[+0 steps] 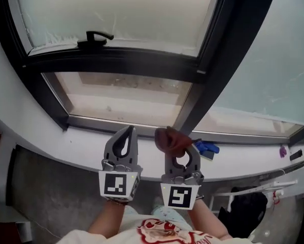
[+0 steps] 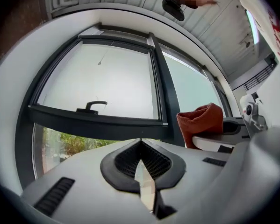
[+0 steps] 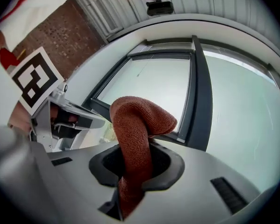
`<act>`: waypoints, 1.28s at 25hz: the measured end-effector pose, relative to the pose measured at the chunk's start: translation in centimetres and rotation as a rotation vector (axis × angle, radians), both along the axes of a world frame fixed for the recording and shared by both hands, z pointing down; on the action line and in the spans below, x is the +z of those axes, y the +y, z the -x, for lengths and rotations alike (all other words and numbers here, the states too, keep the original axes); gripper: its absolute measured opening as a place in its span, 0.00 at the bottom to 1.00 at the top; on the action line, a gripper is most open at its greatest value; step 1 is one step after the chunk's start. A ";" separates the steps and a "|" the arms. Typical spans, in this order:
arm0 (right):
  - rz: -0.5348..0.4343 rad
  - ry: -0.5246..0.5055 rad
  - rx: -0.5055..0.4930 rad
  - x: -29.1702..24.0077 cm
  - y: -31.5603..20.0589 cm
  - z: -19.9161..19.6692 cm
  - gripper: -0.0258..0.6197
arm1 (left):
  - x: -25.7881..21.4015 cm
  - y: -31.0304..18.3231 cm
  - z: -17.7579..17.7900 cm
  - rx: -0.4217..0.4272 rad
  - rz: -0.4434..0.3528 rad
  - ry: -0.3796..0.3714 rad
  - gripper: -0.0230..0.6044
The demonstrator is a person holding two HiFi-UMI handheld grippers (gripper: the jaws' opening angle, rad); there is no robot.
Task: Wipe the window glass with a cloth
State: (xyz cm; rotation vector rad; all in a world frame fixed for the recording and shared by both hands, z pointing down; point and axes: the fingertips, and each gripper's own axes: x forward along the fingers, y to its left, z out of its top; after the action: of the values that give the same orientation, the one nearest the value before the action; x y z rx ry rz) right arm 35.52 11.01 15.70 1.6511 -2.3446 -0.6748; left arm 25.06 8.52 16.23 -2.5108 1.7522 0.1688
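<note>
My right tongs [image 3: 130, 174] clench the cloth [image 3: 139, 122], fold protruding to contact the window glass [image 3: 154, 90]; my left tongs [image 2: 140, 146] are clenched empty.

The grey plastic left gripper [image 1: 126, 134] and the grey plastic right gripper [image 1: 178, 153] are side by side, both pointing forward. The left jaws are pressed together, nothing between them. The right jaws clamp a rust-red woven cloth [image 1: 170, 138].

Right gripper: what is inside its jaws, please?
A red-brown cloth is clamped between the jaws of the right gripper; its folded end bulges out past them. The jaws cover the cloth's lower part, and the cloth hides their inner faces.
</note>
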 end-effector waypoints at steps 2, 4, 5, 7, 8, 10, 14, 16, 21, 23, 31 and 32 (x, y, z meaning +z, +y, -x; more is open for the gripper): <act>-0.021 -0.007 0.002 -0.3 -2.2 -1.3 0.17 | -0.7 -1.4 -1.2 0.009 -0.009 0.006 0.07; -0.019 0.047 0.014 0.3 -4.6 -1.9 0.17 | -0.8 -2.4 -2.2 0.042 0.009 -0.008 0.07; -0.018 0.093 0.023 0.7 -5.7 -1.9 0.17 | -0.8 -2.8 -2.4 0.059 0.022 -0.012 0.07; -0.035 0.204 0.034 1.4 -7.7 -1.3 0.17 | -0.9 -3.3 -2.5 0.091 0.040 -0.008 0.07; -0.052 0.260 0.038 1.6 -8.7 -0.9 0.17 | -1.1 -3.4 -2.3 0.106 0.037 -0.009 0.07; -0.082 0.369 0.051 2.4 -11.1 0.0 0.17 | -1.0 -3.7 -1.7 0.131 0.037 -0.029 0.07; -0.099 0.594 0.091 4.8 -16.4 0.7 0.17 | -0.7 -4.9 -0.5 0.150 0.046 -0.025 0.07; -0.089 0.673 0.121 5.8 -18.6 0.3 0.17 | -0.3 -5.5 -0.2 0.161 0.050 -0.024 0.07; -0.025 0.790 0.200 7.8 -22.9 -1.3 0.18 | 0.4 -6.8 -0.1 0.186 0.065 -0.019 0.07; -0.035 0.831 0.240 8.0 -23.9 -2.1 0.18 | 0.6 -7.0 0.0 0.193 0.070 -0.017 0.07; -0.079 0.919 0.313 8.2 -26.1 -3.3 0.18 | 2.0 -7.5 1.0 0.226 0.106 -0.027 0.07; -0.083 0.924 0.322 8.1 -26.4 -3.3 0.18 | 2.2 -7.5 1.1 0.234 0.109 -0.031 0.07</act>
State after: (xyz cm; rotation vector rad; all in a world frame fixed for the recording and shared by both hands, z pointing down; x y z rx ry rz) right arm 38.86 -15.35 23.78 1.2786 -1.3838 -1.1493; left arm 23.95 1.02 18.45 -2.7761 1.4906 0.0475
